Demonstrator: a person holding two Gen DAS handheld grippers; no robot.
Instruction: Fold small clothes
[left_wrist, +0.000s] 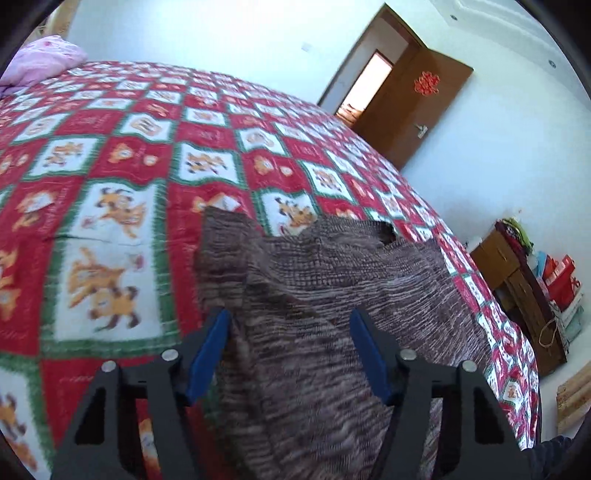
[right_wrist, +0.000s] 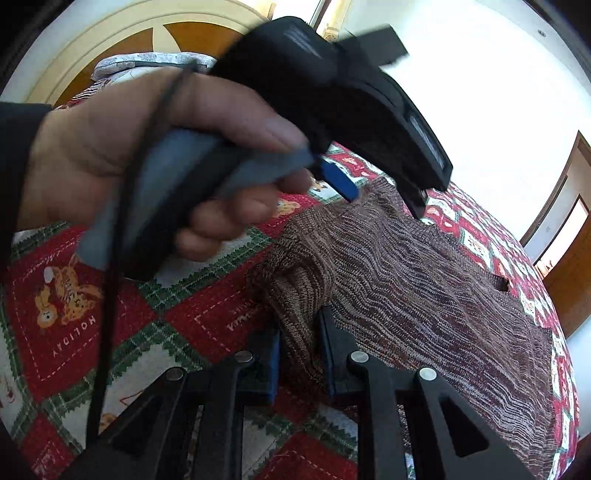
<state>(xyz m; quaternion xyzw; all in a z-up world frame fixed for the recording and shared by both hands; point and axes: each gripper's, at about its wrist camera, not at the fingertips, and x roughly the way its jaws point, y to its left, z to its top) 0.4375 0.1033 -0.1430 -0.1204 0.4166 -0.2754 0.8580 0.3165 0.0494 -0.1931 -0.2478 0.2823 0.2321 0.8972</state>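
A brown marled knit sweater (left_wrist: 332, 280) lies spread on a bed with a red, green and white holiday quilt (left_wrist: 110, 155). My left gripper (left_wrist: 290, 325) stands open, its blue pads (left_wrist: 210, 354) straddling a raised fold of the knit without clearly pinching it. In the right wrist view, the right gripper (right_wrist: 299, 343) is shut on a bunched edge of the sweater (right_wrist: 406, 280) close to the camera. A hand (right_wrist: 110, 147) holds the left gripper (right_wrist: 384, 195) above the sweater's far edge.
A pink pillow (left_wrist: 48, 55) lies at the far corner of the bed, and a wooden headboard (right_wrist: 147, 37) stands behind it. An open brown door (left_wrist: 406, 99) is across the room. A low wooden cabinet (left_wrist: 517, 288) with boxes and bags stands beside the bed's right edge.
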